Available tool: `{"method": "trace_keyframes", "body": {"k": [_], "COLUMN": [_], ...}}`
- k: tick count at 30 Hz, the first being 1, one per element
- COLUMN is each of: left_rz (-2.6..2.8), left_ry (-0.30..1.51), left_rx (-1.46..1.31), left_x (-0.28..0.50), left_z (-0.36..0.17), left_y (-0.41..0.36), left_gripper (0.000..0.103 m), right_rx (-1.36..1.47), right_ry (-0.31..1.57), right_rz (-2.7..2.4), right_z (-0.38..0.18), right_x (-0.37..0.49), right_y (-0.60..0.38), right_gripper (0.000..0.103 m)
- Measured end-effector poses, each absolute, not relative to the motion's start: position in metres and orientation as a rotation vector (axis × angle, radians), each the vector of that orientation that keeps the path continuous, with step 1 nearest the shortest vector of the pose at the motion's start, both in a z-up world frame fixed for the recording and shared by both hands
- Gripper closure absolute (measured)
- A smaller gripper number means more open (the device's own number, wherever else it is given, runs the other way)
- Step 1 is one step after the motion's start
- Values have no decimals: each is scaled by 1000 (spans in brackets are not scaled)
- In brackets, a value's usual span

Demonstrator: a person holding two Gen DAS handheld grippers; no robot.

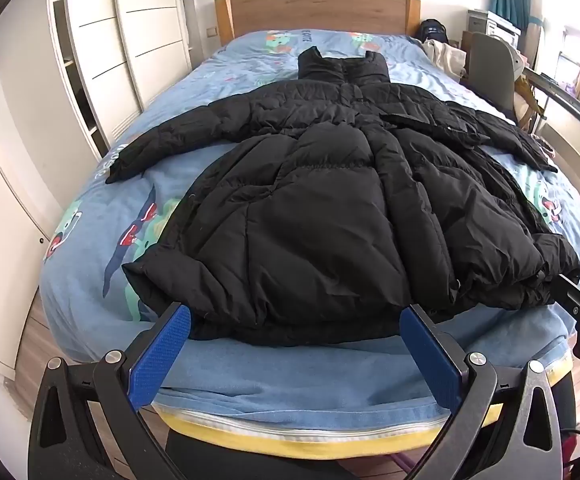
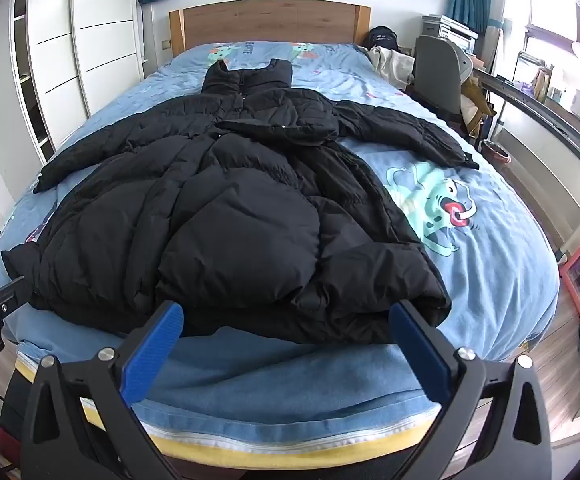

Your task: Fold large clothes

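Black puffer coat [image 1: 329, 208] spread flat along middle of bed [image 1: 290, 392], collar toward headboard [image 1: 317, 10], hem bunched near foot edge, sleeves stretched toward both side edges. Left gripper [image 1: 295, 316] held over foot edge at hem, jaws spread wide, nothing clasped. Right gripper [image 2: 286, 312] likewise held at hem, jaws spread wide, nothing clasped. Wardrobe [image 1: 130, 40] seen beyond left edge, chair [image 2: 437, 72] beyond right edge.

One black coat [image 1: 329, 208] on one bed [image 1: 290, 376], two sleeves out. One headboard [image 2: 270, 24]. One chair [image 2: 437, 76] beside it, one backpack [image 2: 383, 38]. Two grippers, left [image 1: 294, 320] and right [image 2: 286, 318], two blue fingers [image 1: 162, 356] each.
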State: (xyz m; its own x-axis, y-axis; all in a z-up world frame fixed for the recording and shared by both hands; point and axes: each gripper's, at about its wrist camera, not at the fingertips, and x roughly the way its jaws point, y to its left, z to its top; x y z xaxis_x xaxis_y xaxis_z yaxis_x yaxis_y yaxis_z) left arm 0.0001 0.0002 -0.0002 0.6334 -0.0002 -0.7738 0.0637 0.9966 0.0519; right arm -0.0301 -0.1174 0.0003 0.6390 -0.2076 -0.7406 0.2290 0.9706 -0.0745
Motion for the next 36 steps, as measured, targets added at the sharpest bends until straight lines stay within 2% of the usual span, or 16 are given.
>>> {"method": "trace_keyframes", "body": {"k": [36], "left_rz": [-44], "left_ry": [910], "left_rx": [74], "left_x": [3], "left_z": [-8], "left_y": [-3], "left_gripper": [0], "right_rx": [30], "right_ry": [863], "right_rz": [-242], "right_z": [-8], "right_x": [-24], "right_y": [-118], "right_gripper": [0]}}
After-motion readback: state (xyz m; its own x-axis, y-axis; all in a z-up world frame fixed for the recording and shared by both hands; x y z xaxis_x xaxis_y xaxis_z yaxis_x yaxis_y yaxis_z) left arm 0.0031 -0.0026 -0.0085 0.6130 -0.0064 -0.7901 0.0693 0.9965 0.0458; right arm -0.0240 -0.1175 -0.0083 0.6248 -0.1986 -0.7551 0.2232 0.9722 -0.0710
